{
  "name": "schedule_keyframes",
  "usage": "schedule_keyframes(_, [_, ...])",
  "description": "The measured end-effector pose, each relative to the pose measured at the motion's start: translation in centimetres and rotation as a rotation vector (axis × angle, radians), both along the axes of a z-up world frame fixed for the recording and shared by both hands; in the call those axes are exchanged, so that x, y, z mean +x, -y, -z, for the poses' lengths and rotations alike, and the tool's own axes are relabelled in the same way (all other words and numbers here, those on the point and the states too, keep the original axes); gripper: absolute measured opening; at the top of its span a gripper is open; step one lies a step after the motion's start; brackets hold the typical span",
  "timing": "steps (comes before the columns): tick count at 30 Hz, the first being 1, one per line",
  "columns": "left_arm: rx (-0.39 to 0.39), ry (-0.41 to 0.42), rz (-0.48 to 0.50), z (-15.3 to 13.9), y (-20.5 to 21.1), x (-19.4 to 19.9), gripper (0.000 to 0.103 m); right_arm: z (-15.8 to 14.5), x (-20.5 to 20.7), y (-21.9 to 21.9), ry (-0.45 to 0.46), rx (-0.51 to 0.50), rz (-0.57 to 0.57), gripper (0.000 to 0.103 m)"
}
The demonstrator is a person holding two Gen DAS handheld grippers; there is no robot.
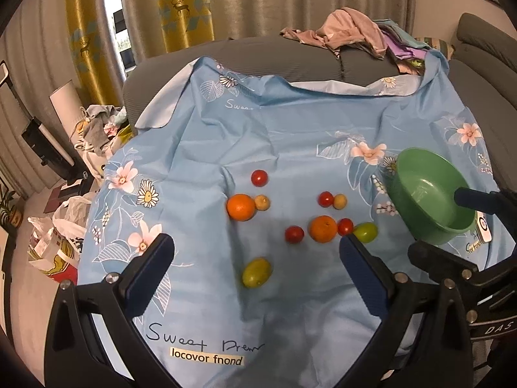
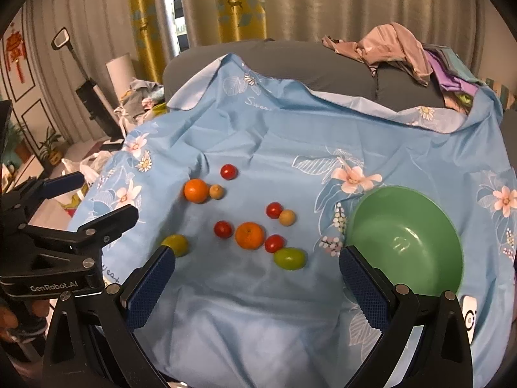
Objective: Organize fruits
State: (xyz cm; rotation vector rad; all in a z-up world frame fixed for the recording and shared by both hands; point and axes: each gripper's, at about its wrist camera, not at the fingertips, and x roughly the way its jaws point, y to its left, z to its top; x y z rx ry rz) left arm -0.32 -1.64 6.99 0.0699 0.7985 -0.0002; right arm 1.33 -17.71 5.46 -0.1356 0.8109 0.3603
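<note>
Nearest the left tongs (image 1: pixel 255 278) lies a green-yellow fruit (image 1: pixel 256 272) on the blue floral cloth (image 1: pixel 290 135), almost between the widely parted, empty fingers. Both oranges (image 1: pixel 240 207) (image 1: pixel 323 229), four red tomatoes (image 1: pixel 294 234) and two small tan fruits (image 1: pixel 262 202) are scattered farther off, with a second green fruit (image 1: pixel 365 231) to the right. None has reached the green bowl (image 2: pixel 405 242), which sits empty at the right, just beside the right tongs (image 2: pixel 257 283); those are spread wide too and hold nothing.

Judging by the layout, sorting has not begun. A sound start would be closing gently on the near green-yellow fruit around its middle, since round fruit on soft fabric will likely roll if nudged from one side.

That cloth is wrinkled and drapes over a grey sofa (image 1: pixel 290 58), with heaped clothes (image 1: pixel 352 29) at the far right. Yellow-patterned curtains (image 1: pixel 184 9) hang behind, and bags (image 1: pixel 61 232) clutter the floor at left.
</note>
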Motion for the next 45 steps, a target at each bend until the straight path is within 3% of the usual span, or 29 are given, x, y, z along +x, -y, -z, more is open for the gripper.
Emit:
schedule_keyframes(37, [-0.021, -0.008, 0.017, 0.9, 0.2, -0.7, 0.102, 0.7, -1.0, 0.0, -0.010, -0.005, -0.006, 0.102])
schedule_keyframes(45, [-0.137, 0.005, 0.085, 1.3, -1.1, -0.8, 0.102, 1.4, -1.0, 0.3, -0.008, -0.007, 0.002, 0.102])
